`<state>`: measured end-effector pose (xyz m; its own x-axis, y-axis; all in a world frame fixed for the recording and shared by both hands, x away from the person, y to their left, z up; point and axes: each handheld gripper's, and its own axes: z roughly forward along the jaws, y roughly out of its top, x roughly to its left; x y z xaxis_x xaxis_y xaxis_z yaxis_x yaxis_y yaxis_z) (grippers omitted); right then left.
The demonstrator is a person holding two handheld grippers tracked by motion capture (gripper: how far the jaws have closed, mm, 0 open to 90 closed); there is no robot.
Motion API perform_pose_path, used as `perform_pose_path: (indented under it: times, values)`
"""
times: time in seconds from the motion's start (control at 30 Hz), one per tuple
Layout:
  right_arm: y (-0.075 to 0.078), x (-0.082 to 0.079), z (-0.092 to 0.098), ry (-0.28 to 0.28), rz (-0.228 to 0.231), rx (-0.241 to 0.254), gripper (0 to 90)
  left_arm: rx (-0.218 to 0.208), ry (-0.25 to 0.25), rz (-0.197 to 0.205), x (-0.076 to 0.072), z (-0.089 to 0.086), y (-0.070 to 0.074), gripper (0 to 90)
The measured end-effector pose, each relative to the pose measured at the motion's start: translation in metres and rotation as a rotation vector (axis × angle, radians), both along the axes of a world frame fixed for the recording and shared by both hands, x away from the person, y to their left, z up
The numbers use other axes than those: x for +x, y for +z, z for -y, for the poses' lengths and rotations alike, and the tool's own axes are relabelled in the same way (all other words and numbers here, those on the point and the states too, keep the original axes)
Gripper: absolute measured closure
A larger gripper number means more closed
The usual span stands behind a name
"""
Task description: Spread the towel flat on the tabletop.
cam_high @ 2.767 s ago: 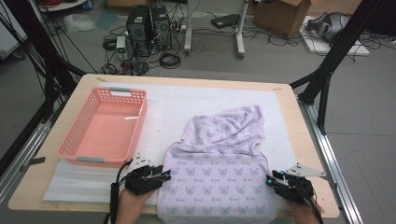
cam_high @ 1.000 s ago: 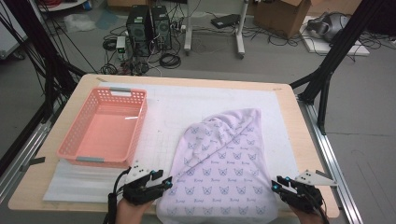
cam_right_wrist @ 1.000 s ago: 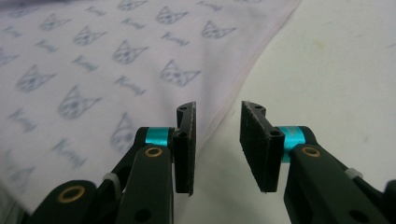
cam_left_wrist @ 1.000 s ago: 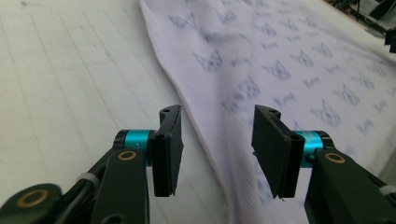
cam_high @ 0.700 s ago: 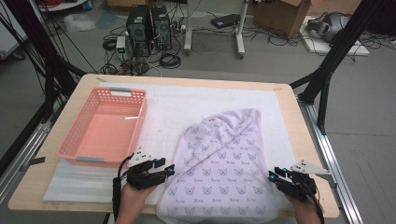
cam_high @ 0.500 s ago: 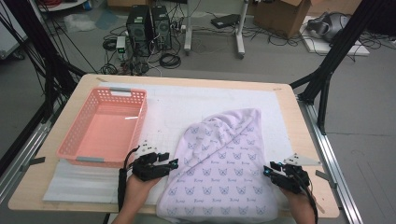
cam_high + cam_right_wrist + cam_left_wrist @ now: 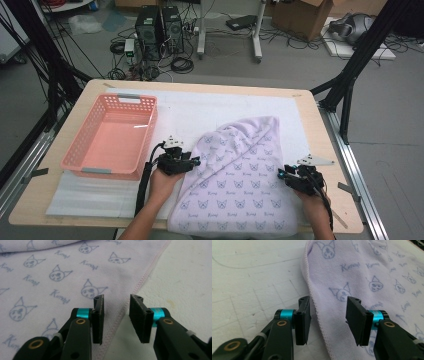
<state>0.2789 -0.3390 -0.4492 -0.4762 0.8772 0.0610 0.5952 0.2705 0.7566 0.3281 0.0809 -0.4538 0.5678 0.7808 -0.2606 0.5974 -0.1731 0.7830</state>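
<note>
- Grey floor [image 7: 390, 125] across the upper frame, strewn with cables [image 7: 180, 62].
- Computer towers [image 7: 159, 25] upper left of centre.
- Cardboard box [image 7: 305, 12] upper right.

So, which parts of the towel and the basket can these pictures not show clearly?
- Towel: near hem cut off by the high view's bottom edge.
- Towel's underside: hidden by the folded top layer.
- Towel's print: too small to read in the high view.
- Basket: near outer wall faces away.

A towel [image 7: 245, 175] lies on the table's [image 7: 320, 130] right half, a basket [image 7: 112, 137] to its left, a claw at each side edge.
</note>
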Motion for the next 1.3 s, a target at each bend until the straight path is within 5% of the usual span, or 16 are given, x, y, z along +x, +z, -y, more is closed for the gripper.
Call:
perform_pose_path:
  times: [0.07,0.13,0.33,0.53,0.73,0.83,0.93,1.07,1.2,1.3]
  values:
    - [0.000,0.000,0.000,0.003,0.003,0.000,76.1,0.051,0.015,0.015,-0.002,0.003,0.001,72.8]
    - [0.000,0.000,0.000,0.031,-0.005,0.014,85.3,0.054,0.003,0.003,-0.002,0.001,0.001,86.8]
    - [0.003,-0.008,0.004,0.036,-0.015,0.000,86.6,0.091,-0.004,0.007,-0.020,-0.013,0.005,87.5]
    - [0.006,-0.026,0.012,0.033,-0.036,-0.004,86.5,0.051,0.010,0.015,-0.046,-0.037,0.001,87.4]
    - [0.007,-0.046,0.022,0.037,-0.056,-0.005,86.3,0.024,-0.033,0.025,-0.060,-0.038,0.006,84.7]
    - [0.009,-0.043,0.023,0.036,-0.039,0.003,73.5,-0.017,-0.044,0.045,-0.048,-0.035,0.010,59.3]
    - [0.012,-0.034,0.019,0.023,-0.007,0.012,66.7,-0.049,-0.031,0.071,-0.029,-0.030,0.014,52.5]
    - [0.013,-0.014,0.013,0.019,0.020,0.003,62.6,-0.043,-0.016,0.081,-0.005,-0.019,0.016,52.2]
    - [0.010,0.009,0.003,0.017,0.021,0.010,59.6,-0.017,-0.014,0.031,0.013,-0.006,0.011,55.1]
    - [0.005,0.020,-0.007,0.029,0.003,-0.014,61.8,0.049,-0.036,-0.002,0.016,0.002,0.006,69.9]
